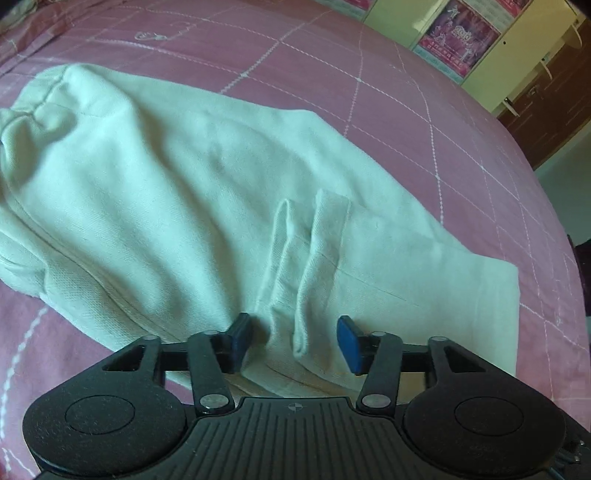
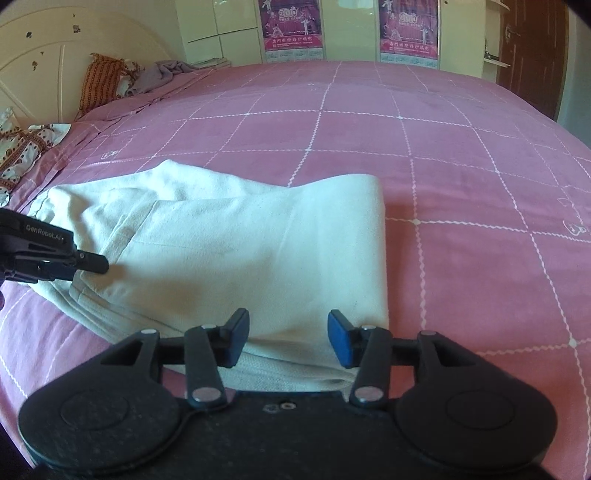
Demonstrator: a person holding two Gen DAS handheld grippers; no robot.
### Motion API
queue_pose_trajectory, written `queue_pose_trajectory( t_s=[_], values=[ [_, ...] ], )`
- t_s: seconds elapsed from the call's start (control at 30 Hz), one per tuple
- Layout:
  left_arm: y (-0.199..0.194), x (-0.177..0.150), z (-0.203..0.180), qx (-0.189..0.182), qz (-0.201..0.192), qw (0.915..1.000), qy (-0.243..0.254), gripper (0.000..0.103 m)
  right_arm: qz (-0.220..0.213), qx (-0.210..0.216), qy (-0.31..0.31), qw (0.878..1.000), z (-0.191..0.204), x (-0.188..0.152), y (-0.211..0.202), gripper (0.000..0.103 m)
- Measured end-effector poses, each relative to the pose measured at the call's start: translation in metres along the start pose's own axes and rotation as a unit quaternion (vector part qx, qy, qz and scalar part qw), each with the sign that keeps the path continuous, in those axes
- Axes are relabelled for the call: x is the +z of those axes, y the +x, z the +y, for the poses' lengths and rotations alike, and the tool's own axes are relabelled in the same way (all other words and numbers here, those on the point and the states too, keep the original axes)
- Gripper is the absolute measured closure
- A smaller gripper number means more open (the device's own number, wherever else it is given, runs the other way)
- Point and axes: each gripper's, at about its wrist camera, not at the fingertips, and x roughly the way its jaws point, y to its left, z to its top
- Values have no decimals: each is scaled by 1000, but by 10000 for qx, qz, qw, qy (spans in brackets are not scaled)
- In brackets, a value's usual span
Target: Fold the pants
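Nearest the lens in the left wrist view, the left hand-held gripper (image 1: pixel 293 341) is hanging partly spread over the near edge of the pants (image 1: pixel 192 206), its blue pads (image 1: pixel 349 345) standing apart with a raised ridge of pale cloth (image 1: pixel 301 280) lying between them but not pinched, so it is gripping nothing at this moment. Likewise the right hand-held gripper (image 2: pixel 286 341) is sitting half spread over the other end of the pants (image 2: pixel 258 251), with the fabric passing under the gap and neither pad pressing on it. Both tools are pointing steeply down at the near hem, which suggests the cloth is lying released after a fold or is about to be taken up for the next one; which of the two cannot be told. Laid across the pink checked bed cover (image 2: pixel 461 184), the garment is already lying doubled, with a clean folded edge on the right in the right wrist view and the bunched waistband (image 1: pixel 33 110) off to the left in the left wrist view. That loose ridge and the rumpled waistband are probably the parts most likely to spoil a flat fold. Further off, patterned pillows (image 2: pixel 99 79) and crumpled clothing (image 2: pixel 22 147) are resting by the headboard (image 2: pixel 40 62), well apart from the work, while a cabinet bearing calendar posters (image 2: pixel 290 26) is standing beyond the bed, so nothing is crowding the space around the pants.
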Motion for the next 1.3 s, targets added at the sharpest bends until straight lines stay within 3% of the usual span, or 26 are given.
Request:
queue_pose_trajectory(
  t_s=[0.03, 0.13, 0.17, 0.3, 0.4, 0.5, 0.63, 0.7, 0.8, 0.83, 0.9, 1.0, 1.1, 1.23, 1.3],
  values=[
    [2, -1, -2, -21, -16, 10000, -14, 50, 2, 0, -20, 10000, 1, -1, 0, 54],
    [4, -2, -2, -180, 9, 9997, -179, 80, -29, 23, 89, 10000, -1, -1, -1, 53],
    [3, -1, 0, -241, 23, 9993, -282, 83, -51, 33, 102, 9999, -1, -1, -3, 53],
    [-17, 7, -11, -703, -137, 9965, -441, 86, -128, -31, -214, 9997, 3, -4, -7, 55],
    [-39, 23, -31, -1135, -359, 9918, -458, 86, -250, 196, -430, 9986, 8, -9, -13, 51],
    [-56, 37, -53, -1478, -551, 9869, -333, 86, -318, 261, -799, 9960, 19, -14, -17, 33],
    [-72, 48, -72, -1785, -700, 9811, -247, 86, -344, -195, -1175, 9923, 28, -20, -13, 32],
    [-74, 48, -75, -1720, -775, 9819, -150, 86, -312, -493, -1136, 9918, 23, -19, -6, 43],
    [-66, 43, -66, -1515, -712, 9856, -228, 86, -328, -773, -535, 9950, 3, -14, -2, 81],
    [-59, 40, -62, -1437, -650, 9872, -235, 86, -350, -829, -290, 9955, -7, -13, -2, 87],
    [-41, 27, -57, -1227, -502, 9910, -183, 86, -545, -921, 313, 9938, -28, -12, -10, 90],
    [-14, 2, -56, -892, -311, 9955, 52, 86, -843, -1094, 568, 9888, -41, -18, -27, 91],
    [-2, -16, -52, -607, -304, 9971, 348, 86, -172, -1019, 719, 9920, -51, -32, -6, 88],
    [-19, -20, -52, -470, -553, 9935, 875, 85, -33, -780, 637, 9949, -52, -36, -14, 75],
    [-36, -20, -52, -487, -781, 9902, 1047, 85, -70, -481, 729, 9962, -56, -35, -29, 74]
  ],
)
